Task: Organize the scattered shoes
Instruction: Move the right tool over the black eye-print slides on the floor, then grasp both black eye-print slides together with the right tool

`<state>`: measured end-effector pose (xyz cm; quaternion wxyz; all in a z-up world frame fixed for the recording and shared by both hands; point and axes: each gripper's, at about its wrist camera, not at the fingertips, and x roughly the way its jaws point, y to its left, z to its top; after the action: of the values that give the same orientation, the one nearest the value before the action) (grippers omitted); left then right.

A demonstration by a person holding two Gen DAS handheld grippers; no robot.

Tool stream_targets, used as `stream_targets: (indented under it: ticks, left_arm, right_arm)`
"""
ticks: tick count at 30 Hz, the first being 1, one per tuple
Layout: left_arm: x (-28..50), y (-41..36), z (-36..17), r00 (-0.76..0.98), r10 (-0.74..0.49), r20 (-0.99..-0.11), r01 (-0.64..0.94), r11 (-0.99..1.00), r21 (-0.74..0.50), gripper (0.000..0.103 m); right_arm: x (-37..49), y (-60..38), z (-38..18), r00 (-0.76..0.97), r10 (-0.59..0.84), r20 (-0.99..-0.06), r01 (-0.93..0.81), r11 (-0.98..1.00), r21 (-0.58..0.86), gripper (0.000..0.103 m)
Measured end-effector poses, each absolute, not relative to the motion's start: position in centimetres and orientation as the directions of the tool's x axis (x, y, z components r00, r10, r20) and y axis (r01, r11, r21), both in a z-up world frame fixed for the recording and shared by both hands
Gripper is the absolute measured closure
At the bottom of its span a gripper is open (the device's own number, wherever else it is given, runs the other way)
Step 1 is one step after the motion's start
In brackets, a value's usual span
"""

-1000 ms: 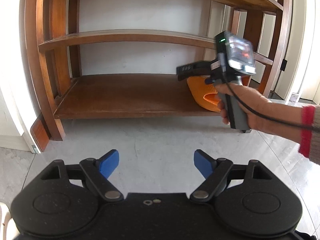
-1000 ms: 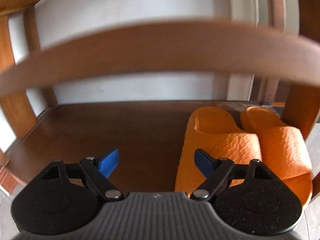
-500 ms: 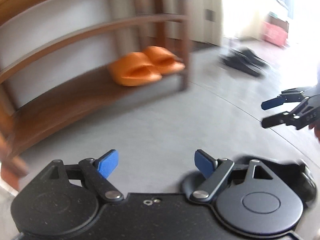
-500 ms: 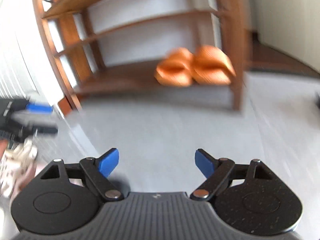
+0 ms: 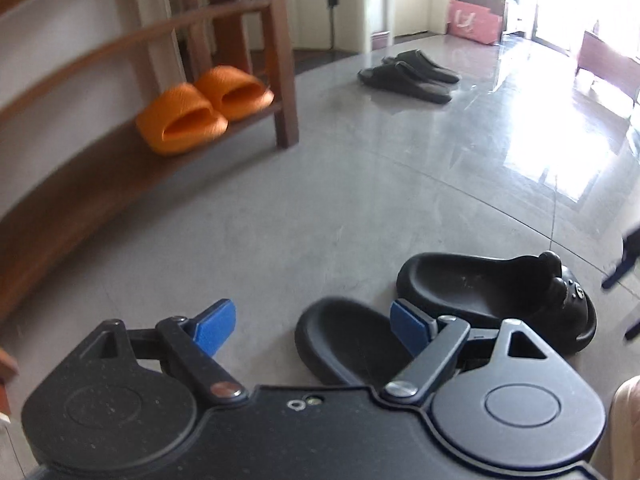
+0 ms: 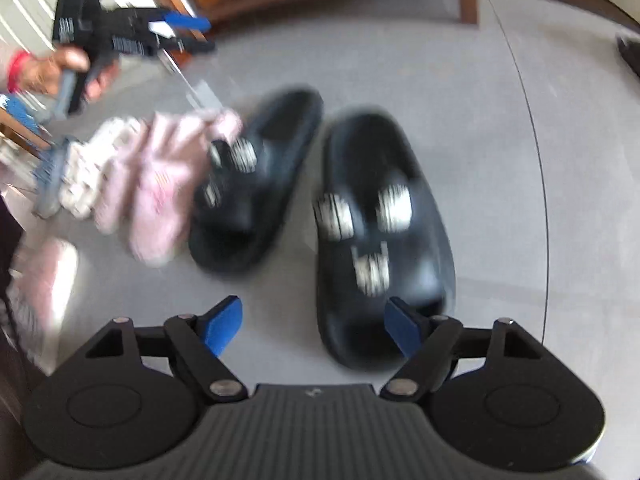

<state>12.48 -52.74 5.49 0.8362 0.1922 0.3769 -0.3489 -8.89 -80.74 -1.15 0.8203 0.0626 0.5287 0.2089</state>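
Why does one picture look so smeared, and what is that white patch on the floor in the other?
Right wrist view: motion blur smears the two black slippers and the pink cloth; only the right gripper itself is sharp. Left wrist view: mostly crisp, though daylight glares off the glossy floor and washes out the far room; the fisheye lens bends the wooden shelf.

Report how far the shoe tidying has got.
Done: the orange slippers sit paired on the rack's bottom shelf. In hand: nothing; the left gripper and right gripper are open above the black decorated slippers on the floor. Left: those, plus the dark slippers farther off.
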Motion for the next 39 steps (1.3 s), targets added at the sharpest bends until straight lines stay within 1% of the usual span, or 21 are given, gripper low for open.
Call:
stream_targets:
  ticks: [2, 3, 5, 8, 9, 11, 12, 14, 17, 18, 21, 23, 25, 26, 27, 29, 30, 33, 36, 39]
  left_arm:
    - [12.0, -52.7, 6.0, 0.492, -0.439, -0.751, 0.734, 0.673, 0.087, 0.018]
    - [12.0, -52.7, 6.3, 0.498, -0.44, -0.747, 0.736, 0.671, 0.096, 0.018]
    - [11.7, -52.5, 6.9, 0.51, -0.439, -0.74, 0.73, 0.675, 0.103, 0.018]
    - [11.5, -52.3, 7.3, 0.517, -0.429, -0.74, 0.725, 0.68, 0.112, 0.018]
    - [11.5, -52.2, 7.3, 0.518, -0.427, -0.741, 0.725, 0.679, 0.116, 0.018]
    - [11.3, -52.2, 7.3, 0.52, -0.424, -0.742, 0.729, 0.672, 0.127, 0.018]
    - [11.2, -52.1, 7.3, 0.519, -0.426, -0.741, 0.731, 0.67, 0.127, 0.018]
    - [11.2, -52.1, 7.3, 0.519, -0.428, -0.74, 0.733, 0.668, 0.127, 0.018]
    - [11.3, -52.4, 7.2, 0.512, -0.433, -0.742, 0.739, 0.662, 0.124, 0.018]
    - [11.4, -52.6, 7.1, 0.51, -0.435, -0.742, 0.742, 0.659, 0.124, 0.018]
    - [11.2, -52.8, 7.2, 0.509, -0.445, -0.737, 0.751, 0.648, 0.126, 0.018]
    - [10.9, -52.8, 7.4, 0.514, -0.451, -0.73, 0.756, 0.64, 0.136, 0.018]
    - [10.6, -52.7, 7.5, 0.517, -0.456, -0.724, 0.76, 0.634, 0.143, 0.018]
    - [10.6, -52.6, 7.5, 0.519, -0.457, -0.723, 0.76, 0.633, 0.146, 0.018]
    - [10.6, -52.6, 7.6, 0.519, -0.456, -0.723, 0.76, 0.633, 0.147, 0.018]
    - [10.7, -52.4, 7.5, 0.521, -0.451, -0.725, 0.756, 0.638, 0.146, 0.018]
    - [10.7, -52.3, 7.4, 0.522, -0.447, -0.726, 0.753, 0.641, 0.146, 0.018]
    - [10.9, -52.1, 7.4, 0.524, -0.441, -0.729, 0.748, 0.647, 0.146, 0.018]
    - [11.0, -52.2, 7.6, 0.529, -0.445, -0.722, 0.748, 0.647, 0.149, 0.018]
    - [11.1, -52.3, 7.8, 0.531, -0.448, -0.719, 0.747, 0.649, 0.148, 0.018]
  right_arm:
    - [-8.7, -80.1, -3.0, 0.384, 0.4, -0.832, -0.232, 0.914, 0.332, 0.023]
    - [-8.8, -79.8, -3.8, 0.403, 0.394, -0.826, -0.232, 0.917, 0.324, 0.021]
    - [-8.0, -78.5, -4.9, 0.419, 0.387, -0.822, -0.244, 0.919, 0.308, 0.022]
    - [-6.8, -74.5, -5.4, 0.454, 0.432, -0.779, -0.363, 0.888, 0.282, 0.022]
    - [-6.6, -73.6, -5.3, 0.459, 0.435, -0.774, -0.393, 0.881, 0.263, 0.023]
    - [-6.4, -71.9, -5.4, 0.47, 0.423, -0.774, -0.432, 0.876, 0.216, 0.02]
    - [-6.3, -71.2, -5.6, 0.478, 0.407, -0.778, -0.44, 0.878, 0.189, 0.021]
    - [-6.5, -70.9, -5.6, 0.517, 0.374, -0.77, -0.419, 0.895, 0.154, 0.023]
    - [-6.8, -71.2, -5.6, 0.578, 0.331, -0.746, -0.296, 0.937, 0.186, 0.023]
    - [-6.9, -70.7, -5.8, 0.596, 0.295, -0.747, -0.269, 0.95, 0.16, 0.02]
    - [-7.0, -68.1, -6.3, 0.632, 0.215, -0.744, -0.263, 0.963, 0.055, 0.02]
    - [-6.9, -67.2, -6.4, 0.662, 0.191, -0.725, -0.245, 0.969, 0.032, 0.02]
    - [-6.8, -67.5, -6.3, 0.684, 0.192, -0.703, -0.222, 0.974, 0.049, 0.03]
    - [-6.7, -67.7, -6.3, 0.691, 0.196, -0.696, -0.218, 0.974, 0.058, 0.046]
    - [-6.6, -67.9, -6.1, 0.701, 0.194, -0.687, -0.216, 0.975, 0.055, 0.058]
    - [-6.2, -68.1, -5.9, 0.716, 0.191, -0.672, -0.207, 0.977, 0.056, 0.062]
    - [-5.9, -68.5, -5.7, 0.717, 0.201, -0.667, -0.194, 0.977, 0.085, 0.065]
    - [-5.1, -69.2, -5.4, 0.737, 0.205, -0.645, -0.158, 0.979, 0.13, 0.069]
    - [-4.8, -69.9, -4.8, 0.753, 0.211, -0.623, -0.136, 0.977, 0.167, 0.071]
    - [-4.5, -70.4, -4.9, 0.748, 0.214, -0.628, -0.118, 0.974, 0.191, 0.072]
